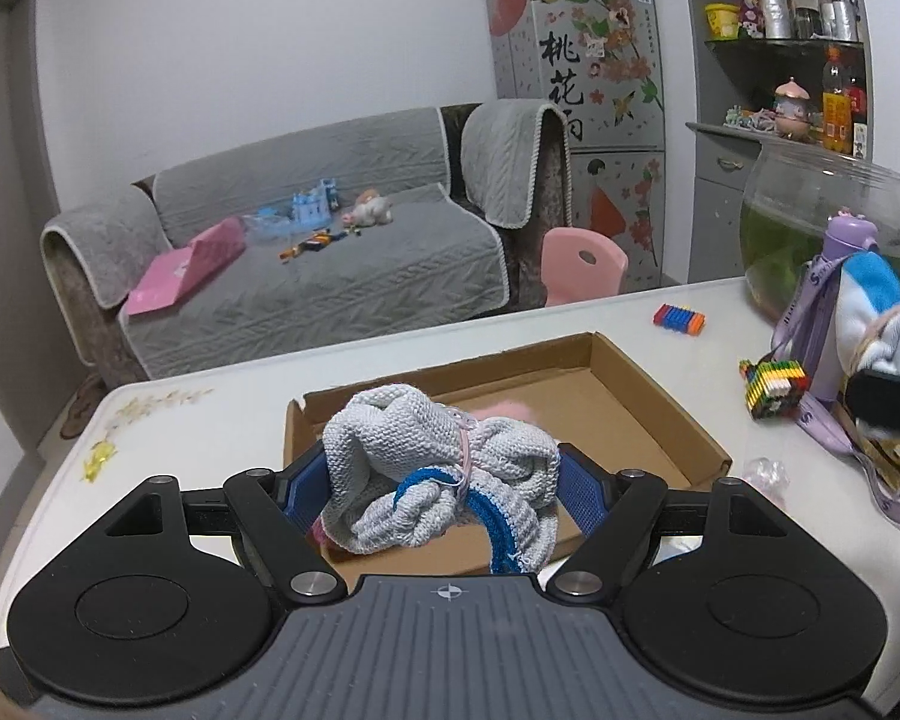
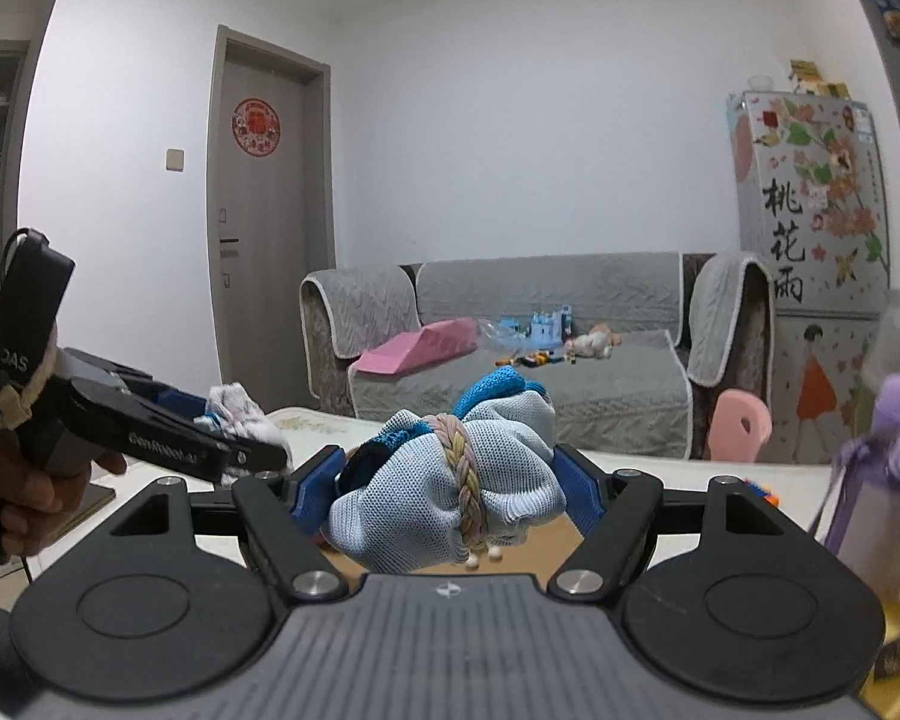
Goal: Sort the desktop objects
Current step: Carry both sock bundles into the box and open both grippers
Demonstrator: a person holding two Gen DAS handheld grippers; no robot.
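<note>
My left gripper is shut on a bundled grey knit sock with blue trim and holds it over the near edge of an open cardboard box on the white table. Something pink lies in the box behind the bundle. My right gripper is shut on a light-blue mesh sock bundle tied with a braided band, held above the table. The left gripper and its bundle also show in the right wrist view at the left.
On the table's right stand a glass fishbowl, a purple bottle with a lanyard, a multicoloured cube toy, a strip of coloured bricks and a crumpled wrapper. A sofa and a pink chair lie beyond.
</note>
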